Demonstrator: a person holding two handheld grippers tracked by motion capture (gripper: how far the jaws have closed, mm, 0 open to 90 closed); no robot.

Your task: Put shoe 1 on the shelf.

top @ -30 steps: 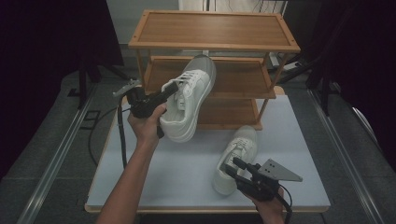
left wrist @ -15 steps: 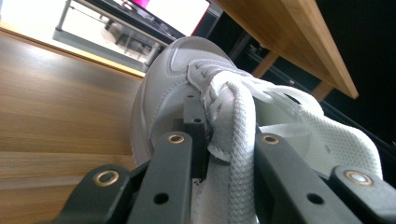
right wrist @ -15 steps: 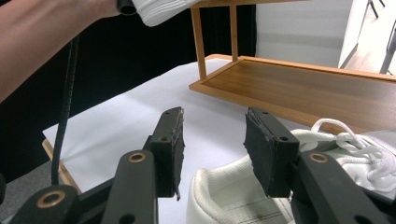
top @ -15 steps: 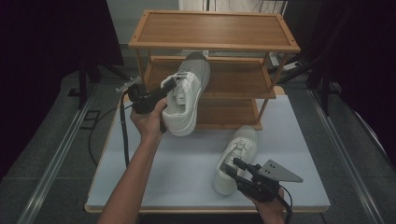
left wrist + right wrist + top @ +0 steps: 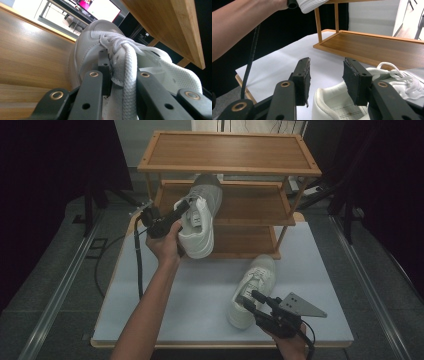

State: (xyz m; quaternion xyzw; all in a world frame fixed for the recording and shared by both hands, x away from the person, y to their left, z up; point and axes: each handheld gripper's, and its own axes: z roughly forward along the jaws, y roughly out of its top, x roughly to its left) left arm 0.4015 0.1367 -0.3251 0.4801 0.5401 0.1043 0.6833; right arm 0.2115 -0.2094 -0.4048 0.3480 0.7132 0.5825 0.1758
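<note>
Held sneaker [image 5: 200, 220] toe hidden under rack [image 5: 230, 167] top shelf; left tool [image 5: 184, 210] tips buried in laces

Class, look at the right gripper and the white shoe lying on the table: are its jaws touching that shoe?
Apart. In the right gripper view the right gripper has its pads spread open above the shoe's heel collar, with table showing between them and nothing pinched.
</note>
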